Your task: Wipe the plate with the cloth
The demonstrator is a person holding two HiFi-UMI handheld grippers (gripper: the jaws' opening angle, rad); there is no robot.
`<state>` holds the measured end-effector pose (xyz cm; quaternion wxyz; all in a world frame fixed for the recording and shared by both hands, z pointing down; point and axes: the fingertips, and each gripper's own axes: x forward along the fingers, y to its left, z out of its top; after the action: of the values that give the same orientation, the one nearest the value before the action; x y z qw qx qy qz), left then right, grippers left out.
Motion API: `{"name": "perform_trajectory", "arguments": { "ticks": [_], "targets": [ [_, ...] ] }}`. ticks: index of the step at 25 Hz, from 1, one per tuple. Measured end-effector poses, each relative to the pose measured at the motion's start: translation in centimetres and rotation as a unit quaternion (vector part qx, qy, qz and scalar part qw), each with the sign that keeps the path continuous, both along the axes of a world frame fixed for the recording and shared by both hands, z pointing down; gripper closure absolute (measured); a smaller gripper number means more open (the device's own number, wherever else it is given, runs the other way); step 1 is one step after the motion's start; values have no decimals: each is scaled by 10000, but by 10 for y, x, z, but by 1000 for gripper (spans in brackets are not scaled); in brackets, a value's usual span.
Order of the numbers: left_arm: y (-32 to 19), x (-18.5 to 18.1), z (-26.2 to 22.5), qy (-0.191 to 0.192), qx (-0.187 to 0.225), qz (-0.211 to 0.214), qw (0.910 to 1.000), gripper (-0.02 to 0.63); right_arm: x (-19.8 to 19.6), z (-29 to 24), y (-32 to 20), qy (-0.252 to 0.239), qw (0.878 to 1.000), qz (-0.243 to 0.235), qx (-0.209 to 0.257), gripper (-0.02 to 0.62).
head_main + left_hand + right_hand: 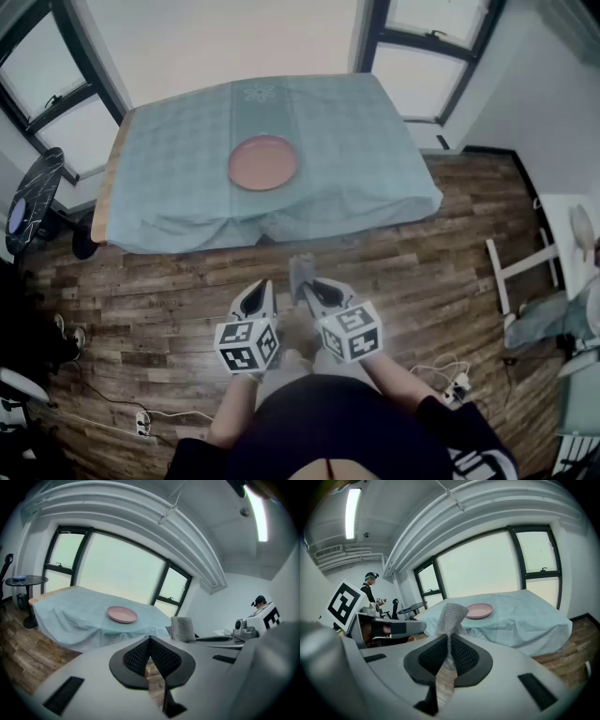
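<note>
The wood floor [141, 300] is carrying the person, who is standing well back from the surface [375, 131]. A pale blue cover is draping over the edges of the surface. The plate [263, 162], pink and round, is lying flat near the middle of the surface, well apart from both tools.

The left hand-held gripper [150, 643] is pointing toward the surface with its jaws pressed together on nothing. The right hand-held gripper [449, 654] is pinching the cloth [451, 615], a grey mesh piece, by its lower end, so the rest is standing up above the jaws.

The cloth is looking light and soft, yet stiff enough to hold its shape. The pinch at one end is probably leaving a free part for wiping. The plate is looking rigid, light and smooth. It may slide on the cover under a push, so steadying its rim with the empty gripper seems wise.
</note>
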<state>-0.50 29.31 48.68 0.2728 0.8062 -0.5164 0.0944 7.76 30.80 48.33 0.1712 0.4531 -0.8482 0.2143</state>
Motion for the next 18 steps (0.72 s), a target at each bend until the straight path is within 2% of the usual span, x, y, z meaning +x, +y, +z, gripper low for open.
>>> {"name": "perform_trajectory", "arguments": {
  "ticks": [11, 18],
  "targets": [
    [8, -9, 1, -37, 9, 176, 9998, 592, -14, -8, 5, 50, 9998, 72, 172, 563],
    [9, -21, 0, 42, 55, 297, 9995, 592, -31, -9, 9, -209, 9996, 100, 160, 561]
  ]
}}
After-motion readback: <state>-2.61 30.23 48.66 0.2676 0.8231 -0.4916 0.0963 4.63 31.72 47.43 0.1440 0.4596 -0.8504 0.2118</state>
